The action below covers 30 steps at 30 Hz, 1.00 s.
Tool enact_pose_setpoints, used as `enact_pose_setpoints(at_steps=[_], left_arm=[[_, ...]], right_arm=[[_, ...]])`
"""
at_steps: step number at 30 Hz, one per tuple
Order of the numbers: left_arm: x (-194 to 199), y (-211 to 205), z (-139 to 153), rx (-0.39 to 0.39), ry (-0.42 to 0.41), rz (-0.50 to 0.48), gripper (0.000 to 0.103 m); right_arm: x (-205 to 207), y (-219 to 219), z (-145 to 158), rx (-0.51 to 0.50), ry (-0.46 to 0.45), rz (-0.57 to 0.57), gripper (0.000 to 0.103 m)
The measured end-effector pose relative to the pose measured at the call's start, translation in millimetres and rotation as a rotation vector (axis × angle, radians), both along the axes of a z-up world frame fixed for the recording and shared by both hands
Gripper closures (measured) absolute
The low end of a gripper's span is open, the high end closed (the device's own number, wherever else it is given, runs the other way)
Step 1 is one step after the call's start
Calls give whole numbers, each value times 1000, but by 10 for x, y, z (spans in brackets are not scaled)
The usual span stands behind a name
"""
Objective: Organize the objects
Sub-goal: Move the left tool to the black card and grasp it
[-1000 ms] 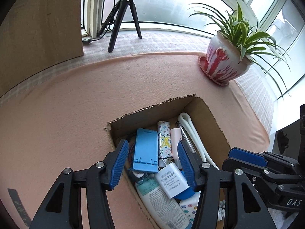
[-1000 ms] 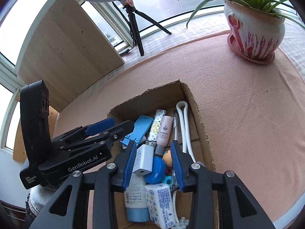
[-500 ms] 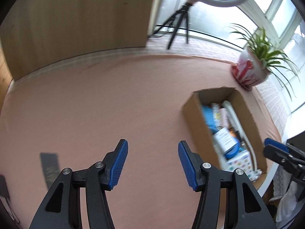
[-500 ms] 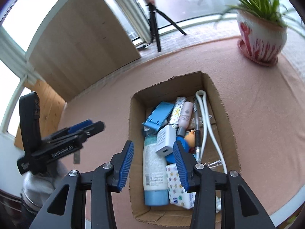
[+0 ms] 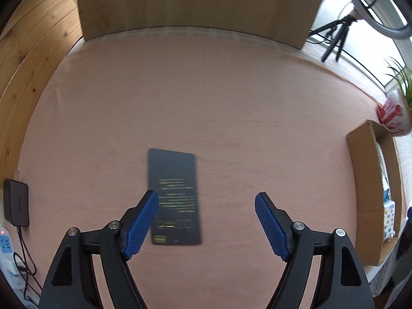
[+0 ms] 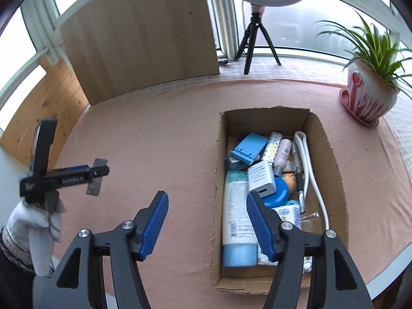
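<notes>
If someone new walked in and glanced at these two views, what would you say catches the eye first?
The open cardboard box on the pink tablecloth, crammed with bottles, a charger and a white cable, stands out first, with the potted plant behind it to the right. Next comes the dark flat card lying alone on the cloth, just ahead of the left tongs, whose jaws stand open with nothing clamped.
</notes>
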<state>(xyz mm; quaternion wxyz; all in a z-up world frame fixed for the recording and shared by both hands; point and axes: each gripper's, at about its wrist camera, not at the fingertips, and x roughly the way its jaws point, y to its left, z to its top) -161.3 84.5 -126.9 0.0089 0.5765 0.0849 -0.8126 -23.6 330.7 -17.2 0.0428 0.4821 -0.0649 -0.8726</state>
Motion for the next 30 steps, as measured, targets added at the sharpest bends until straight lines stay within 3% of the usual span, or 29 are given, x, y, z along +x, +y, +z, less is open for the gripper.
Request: enact_pose_setpoints(at_steps=[8,15,23,25,30], left_arm=[[-87,-266,-232,-7,-69,14,22],[-119,-232,-303,-6,-81,7,22],[-91,-145,-316,-66,-72,-4,39],[-70,-129,-306,-84,-68,-3,49],[-6,-74,-276,-57,-68,-4,50]], right_arm=[[114,-121,-136,6,-24,-30,44],[187,-16,-176,-21,-33,-91,43],[256,57,-239,-43,-53,-116,43],[268,83,-244,-47,-55,-124,43],[291,162,-253,-58,-56,-142,43]])
